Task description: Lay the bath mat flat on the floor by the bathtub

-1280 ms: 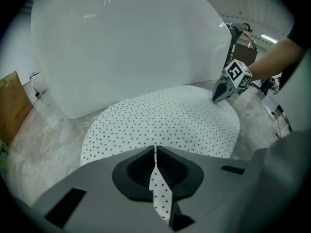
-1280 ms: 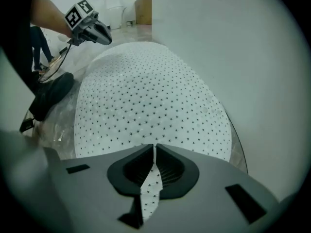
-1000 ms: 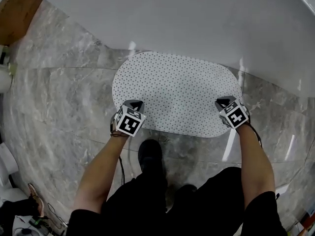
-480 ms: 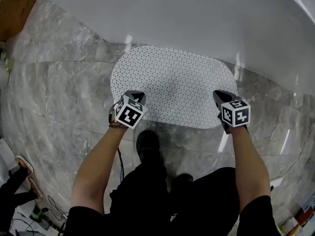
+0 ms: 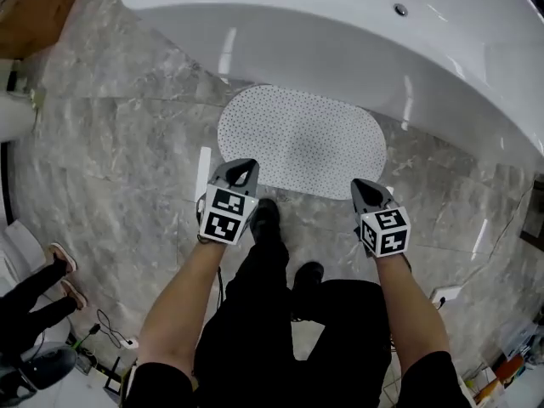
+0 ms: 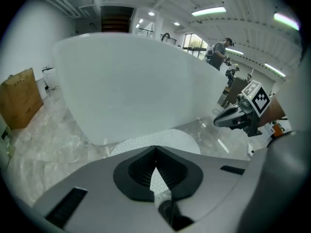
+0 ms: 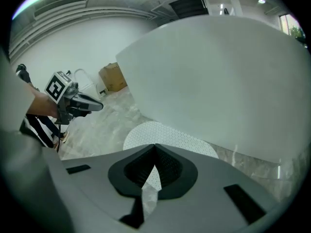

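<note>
Both were empty and held above the floor (image 5: 127,143), short of the mat. The left gripper (image 5: 240,167) had its jaws pressed together. The right gripper (image 5: 361,185) had just been closing its jaws, and they met with nothing between them. The white dotted bath mat (image 5: 302,138) lay flat on the grey marble, its far edge at the foot of the bathtub (image 5: 340,41) and its near edge by the person's shoe (image 5: 263,219).

We see bright, even light from ceiling strips (image 6: 209,11); glare streaks the bathtub (image 5: 340,49) and glossy floor (image 5: 110,143); both gripper views warp and darken at the edges.
</note>
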